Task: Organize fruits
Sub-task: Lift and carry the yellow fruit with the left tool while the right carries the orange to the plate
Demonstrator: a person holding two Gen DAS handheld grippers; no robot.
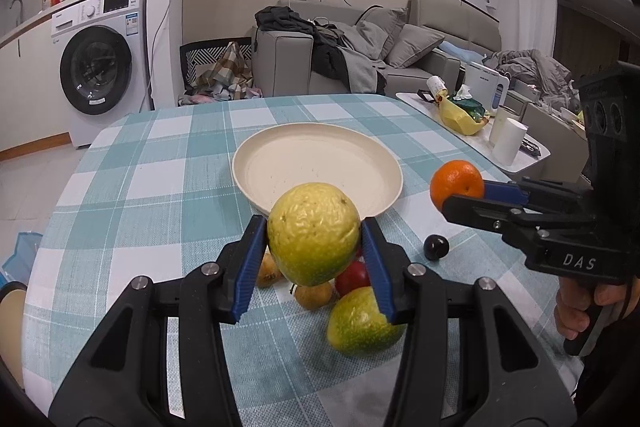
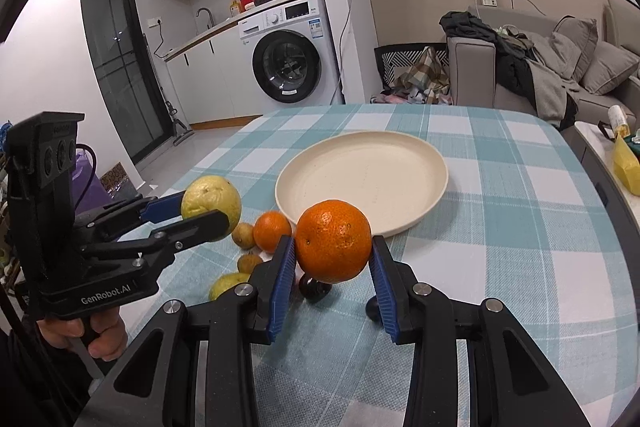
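Currently left tool [image 1: 314, 241] clamps the round yellow-green fruit [image 1: 313, 233], right tool [image 2: 333, 259] the round orange mandarin [image 2: 333, 241], both aloft at 6 o'clock of the empty cream plate [image 2: 436, 187]. Risk: smooth rounds slipping, rolling across the checked worktop [image 2: 520, 227].

From the left wrist view, the cream plate [image 1: 316, 163] at 12 o'clock lies bare and open. Loose fruit [image 1: 362, 319] crowds the counter [image 1: 160, 187] at 6 o'clock; a black ball [image 1: 436, 247] sits at 3 o'clock.
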